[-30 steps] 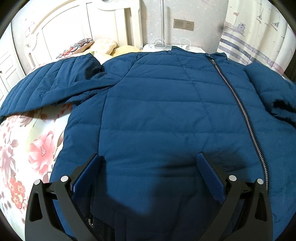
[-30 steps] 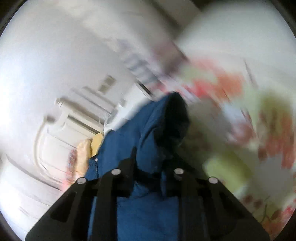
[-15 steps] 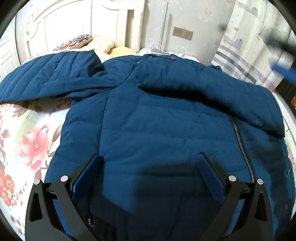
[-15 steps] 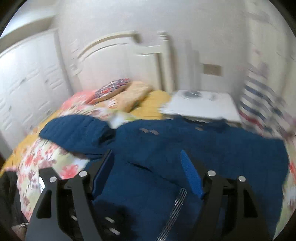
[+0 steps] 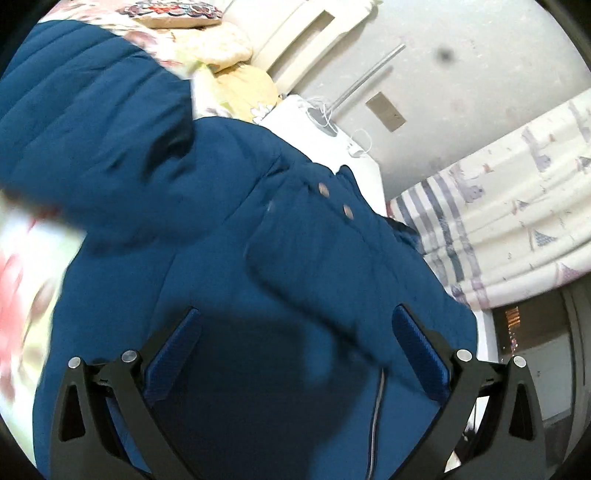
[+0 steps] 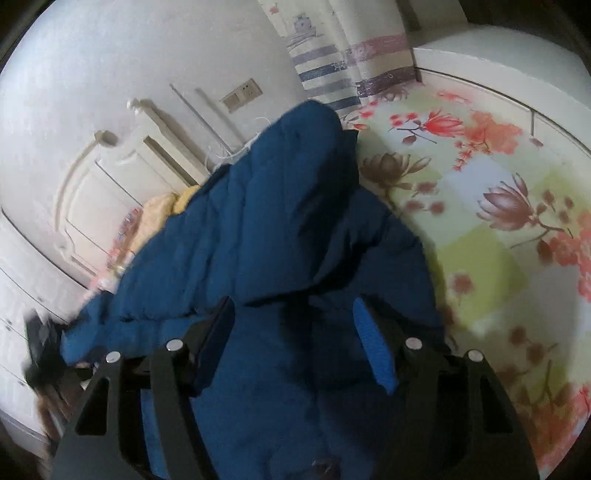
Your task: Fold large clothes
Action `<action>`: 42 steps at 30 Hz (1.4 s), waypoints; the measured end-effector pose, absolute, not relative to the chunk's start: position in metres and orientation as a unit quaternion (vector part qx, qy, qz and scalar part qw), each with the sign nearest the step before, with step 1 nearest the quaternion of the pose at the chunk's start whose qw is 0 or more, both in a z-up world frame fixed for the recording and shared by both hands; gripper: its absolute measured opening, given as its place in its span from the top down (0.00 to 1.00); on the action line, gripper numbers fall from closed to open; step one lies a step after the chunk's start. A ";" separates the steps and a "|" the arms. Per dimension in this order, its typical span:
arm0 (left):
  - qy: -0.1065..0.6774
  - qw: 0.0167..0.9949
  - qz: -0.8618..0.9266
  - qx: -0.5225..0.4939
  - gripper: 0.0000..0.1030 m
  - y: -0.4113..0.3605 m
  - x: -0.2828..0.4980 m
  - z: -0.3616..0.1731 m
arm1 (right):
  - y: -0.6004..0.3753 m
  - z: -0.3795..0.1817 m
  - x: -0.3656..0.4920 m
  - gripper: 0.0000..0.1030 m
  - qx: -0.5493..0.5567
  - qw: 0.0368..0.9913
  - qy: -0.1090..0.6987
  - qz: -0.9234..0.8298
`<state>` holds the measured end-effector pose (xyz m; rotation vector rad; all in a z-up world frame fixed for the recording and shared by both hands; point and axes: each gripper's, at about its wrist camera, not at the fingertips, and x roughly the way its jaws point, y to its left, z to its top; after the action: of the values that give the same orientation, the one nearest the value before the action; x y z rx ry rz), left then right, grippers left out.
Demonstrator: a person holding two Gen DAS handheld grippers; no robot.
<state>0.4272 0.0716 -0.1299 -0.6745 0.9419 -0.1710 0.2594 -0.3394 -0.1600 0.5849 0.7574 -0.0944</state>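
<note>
The navy quilted jacket point(image 5: 229, 229) lies spread on the floral bedspread point(image 6: 491, 206), collar toward the white headboard point(image 6: 110, 192) and the white bedside table point(image 5: 317, 136). A second ago the right gripper point(image 6: 295, 332) was clamped on the right sleeve point(image 5: 317, 280) and carrying it through the air; half a second ago that sleeve already lay across the chest, and now it rests there as a diagonal flap over the zipper point(image 5: 376, 406). The right gripper has let go: its blue pads stand apart, the jaws are narrowing a little at this moment, and jacket fabric lies under and between them with nothing pinched. It has also dropped back down close over the jacket near its right edge.

The left gripper point(image 5: 295, 350) is released as well, jaws wide with only the jacket front below them, just as in the earlier views. Its view has rolled and swung toward the left sleeve point(image 5: 85, 129), which is still stretched out over the bedspread beside the patterned pillow point(image 5: 173, 11).

So the first sleeve fold looks done, and the open left claw seems headed for the other sleeve. The padded sleeve is springy, so the folded flap may creep back unless it is pressed flat before the body is doubled over
</note>
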 end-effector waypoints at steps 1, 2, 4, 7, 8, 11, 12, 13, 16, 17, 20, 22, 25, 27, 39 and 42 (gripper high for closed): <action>0.446 0.828 -0.082 -0.330 0.17 0.070 0.439 -0.135 | -0.335 -0.162 0.260 0.34 0.272 0.889 0.365 -0.046; 0.452 0.819 -0.090 -0.343 0.21 0.067 0.450 -0.143 | -0.334 -0.162 0.260 0.33 0.268 0.891 0.363 -0.042; 0.458 0.815 -0.103 -0.340 0.41 0.057 0.463 -0.153 | -0.335 -0.165 0.259 0.33 0.276 0.891 0.359 -0.036; 0.443 0.849 -0.067 -0.280 0.77 0.042 0.458 -0.143 | -0.349 -0.168 0.255 0.34 0.314 0.886 0.341 -0.020; 0.429 0.854 -0.068 -0.285 0.80 0.041 0.451 -0.139 | -0.351 -0.167 0.255 0.34 0.325 0.884 0.337 -0.015; 0.374 0.884 -0.094 -0.266 0.86 0.033 0.404 -0.103 | -0.357 -0.168 0.253 0.34 0.350 0.878 0.326 -0.005; 0.362 0.890 -0.102 -0.258 0.86 0.033 0.387 -0.092 | -0.357 -0.168 0.253 0.34 0.351 0.878 0.326 -0.004; 0.353 0.897 -0.106 -0.244 0.86 0.032 0.370 -0.084 | -0.356 -0.168 0.254 0.34 0.350 0.878 0.326 -0.005; 0.357 0.904 -0.097 -0.215 0.86 0.038 0.338 -0.076 | -0.354 -0.166 0.256 0.33 0.348 0.879 0.327 -0.005; 0.369 0.900 -0.085 -0.215 0.86 0.045 0.332 -0.085 | -0.354 -0.166 0.257 0.33 0.350 0.878 0.326 -0.004; 0.399 0.887 -0.079 -0.220 0.85 0.060 0.339 -0.115 | -0.356 -0.167 0.256 0.32 0.360 0.877 0.319 0.003; 0.391 0.886 -0.091 -0.234 0.85 0.067 0.338 -0.117 | -0.357 -0.163 0.259 0.30 0.367 0.877 0.310 0.024; 0.383 0.895 -0.100 -0.204 0.85 0.059 0.350 -0.100 | -0.357 -0.158 0.266 0.30 0.383 0.874 0.293 0.064; 0.364 0.909 -0.106 -0.171 0.85 0.049 0.361 -0.080 | -0.358 -0.158 0.275 0.29 0.386 0.871 0.296 0.066; 0.392 0.896 -0.065 -0.197 0.79 0.071 0.363 -0.129 | -0.380 -0.164 0.254 0.40 0.436 0.856 0.277 -0.006; 0.324 0.927 0.004 -0.190 0.38 0.084 0.347 -0.106 | -0.371 -0.141 0.240 0.43 0.390 0.882 0.262 -0.031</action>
<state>0.3474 0.0836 -0.1059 -0.3888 0.6639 0.0074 0.2395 -0.3708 -0.1412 0.8128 0.5454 -0.0637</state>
